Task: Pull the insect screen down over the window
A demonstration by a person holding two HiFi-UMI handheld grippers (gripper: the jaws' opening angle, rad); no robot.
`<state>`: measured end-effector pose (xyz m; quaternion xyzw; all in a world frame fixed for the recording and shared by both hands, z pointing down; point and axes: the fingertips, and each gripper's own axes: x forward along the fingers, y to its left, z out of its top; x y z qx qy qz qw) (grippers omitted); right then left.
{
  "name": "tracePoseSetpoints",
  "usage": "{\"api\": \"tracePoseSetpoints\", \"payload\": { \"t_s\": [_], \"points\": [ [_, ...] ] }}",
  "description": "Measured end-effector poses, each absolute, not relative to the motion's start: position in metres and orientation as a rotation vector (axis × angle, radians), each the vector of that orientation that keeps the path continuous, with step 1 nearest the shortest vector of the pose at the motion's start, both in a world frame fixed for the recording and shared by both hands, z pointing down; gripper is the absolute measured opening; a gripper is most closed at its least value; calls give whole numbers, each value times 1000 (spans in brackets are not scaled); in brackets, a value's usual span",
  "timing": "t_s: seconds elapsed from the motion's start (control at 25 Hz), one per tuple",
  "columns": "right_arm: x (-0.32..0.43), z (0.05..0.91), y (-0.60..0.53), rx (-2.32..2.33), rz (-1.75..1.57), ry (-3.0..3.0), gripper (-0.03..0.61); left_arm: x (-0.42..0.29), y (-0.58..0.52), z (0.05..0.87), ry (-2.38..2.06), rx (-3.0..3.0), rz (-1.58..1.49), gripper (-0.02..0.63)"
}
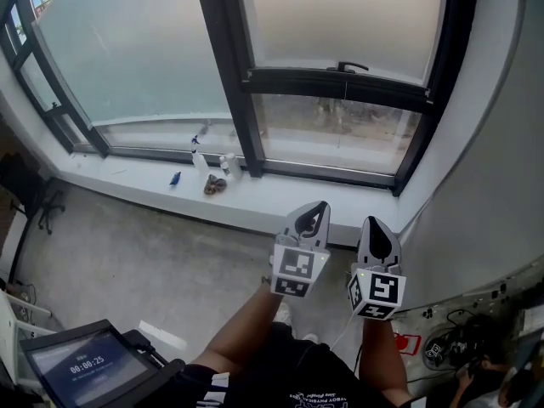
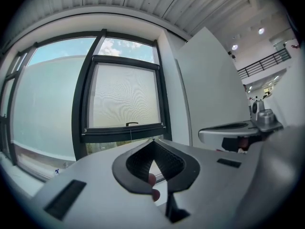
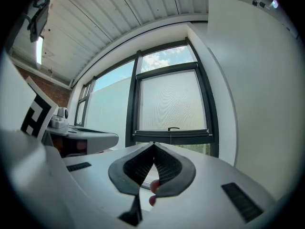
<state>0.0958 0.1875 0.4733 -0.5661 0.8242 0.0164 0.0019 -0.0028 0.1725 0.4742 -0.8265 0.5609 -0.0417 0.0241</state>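
The insect screen [image 1: 344,15] covers most of the right-hand window. Its dark bottom bar [image 1: 340,86] carries a small handle [image 1: 350,66], and a strip of bare glass shows below the bar. Both grippers are held side by side well back from the window, over the floor, pointing level at it. My left gripper [image 1: 319,204] is shut and holds nothing; my right gripper [image 1: 375,221] is likewise shut and empty. In the left gripper view the shut tips [image 2: 153,141] sit below the handle [image 2: 132,124]. In the right gripper view the tips [image 3: 153,144] lie under the handle [image 3: 173,128].
On the white sill [image 1: 280,202] stand two small bottles [image 1: 201,161], with a blue item [image 1: 175,178] and a brown lump [image 1: 214,185] beside them. A white wall [image 1: 484,185] closes the right side. A tablet [image 1: 85,368] sits lower left; cables lie lower right.
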Motion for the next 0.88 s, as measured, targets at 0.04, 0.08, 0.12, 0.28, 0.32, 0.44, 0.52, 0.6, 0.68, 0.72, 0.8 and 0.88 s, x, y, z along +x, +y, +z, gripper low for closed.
{"api": "tracePoseSetpoints", "payload": {
  "t_s": [0.04,0.08,0.12,0.28,0.32,0.44,0.52,0.6,0.68,0.72,0.8,0.88],
  "points": [
    [94,474,190,-1781,49,2583,5,-3,175,475,1739,-2558,-132,3],
    [92,475,193,-1791,52,2581,5,-5,178,477,1741,-2556,-140,3],
    [90,477,197,-1800,57,2582,5,-6,181,479,1745,-2546,-152,3],
    [82,483,208,-1812,109,2606,3,-12,190,486,1756,-2502,-183,3],
    [82,483,208,-1819,123,2609,3,-13,191,487,1759,-2504,-184,3],
    [87,481,207,-1853,178,2592,2,-12,191,487,1764,-2514,-178,3],
    [86,480,206,-1859,194,2581,2,-14,191,486,1769,-2510,-173,3],
    [84,481,206,-1852,200,2584,2,-17,193,485,1778,-2499,-167,3],
    [83,482,208,-1852,204,2591,2,-19,195,484,1790,-2496,-152,3],
    [83,483,209,-1851,199,2593,2,-20,196,484,1796,-2501,-143,2],
    [80,481,210,-1829,192,2596,2,-22,197,484,1806,-2508,-130,2],
    [78,481,211,-1814,198,2601,2,-22,197,485,1813,-2505,-119,3]
  ]
}}
